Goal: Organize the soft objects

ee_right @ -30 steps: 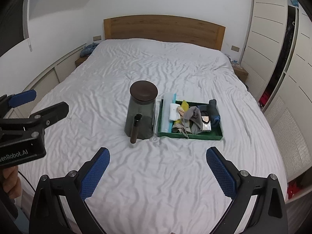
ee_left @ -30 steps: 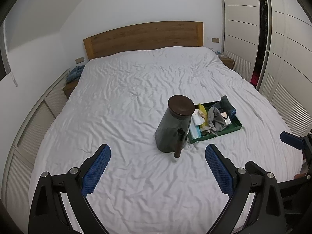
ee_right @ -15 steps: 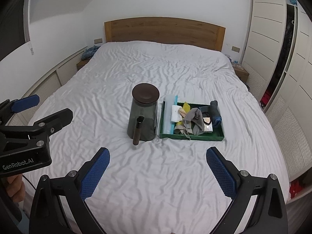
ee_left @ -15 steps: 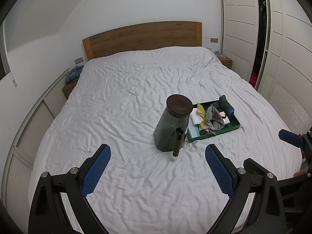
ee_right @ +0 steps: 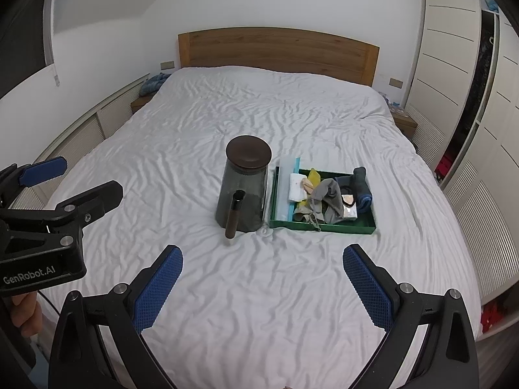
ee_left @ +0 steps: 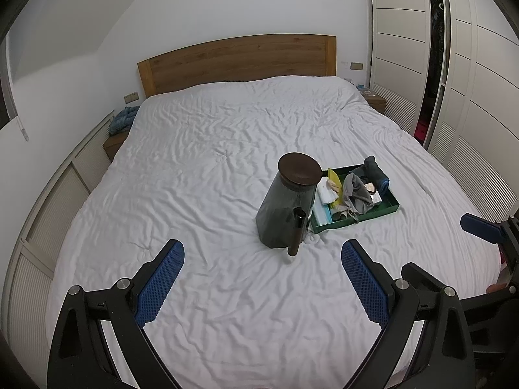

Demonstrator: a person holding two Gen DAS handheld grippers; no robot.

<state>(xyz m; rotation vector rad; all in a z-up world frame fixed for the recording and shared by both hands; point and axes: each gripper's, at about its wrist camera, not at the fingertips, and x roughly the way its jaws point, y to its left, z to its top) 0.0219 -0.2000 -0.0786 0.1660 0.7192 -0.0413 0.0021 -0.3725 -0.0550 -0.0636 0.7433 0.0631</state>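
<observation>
Right wrist | green tray [ee_right: 324, 225] long axis left-right | jar [ee_right: 244, 191] upright

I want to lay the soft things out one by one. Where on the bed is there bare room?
Bare sheet lies between the grippers and the jar, left of the jar, and from the tray back to the headboard. It is crowded inside the tray, and the jar-tray gap is narrow.

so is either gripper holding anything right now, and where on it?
Nothing held. Left gripper and right gripper are both open above the bed, short of the dark jar and green tray.
</observation>
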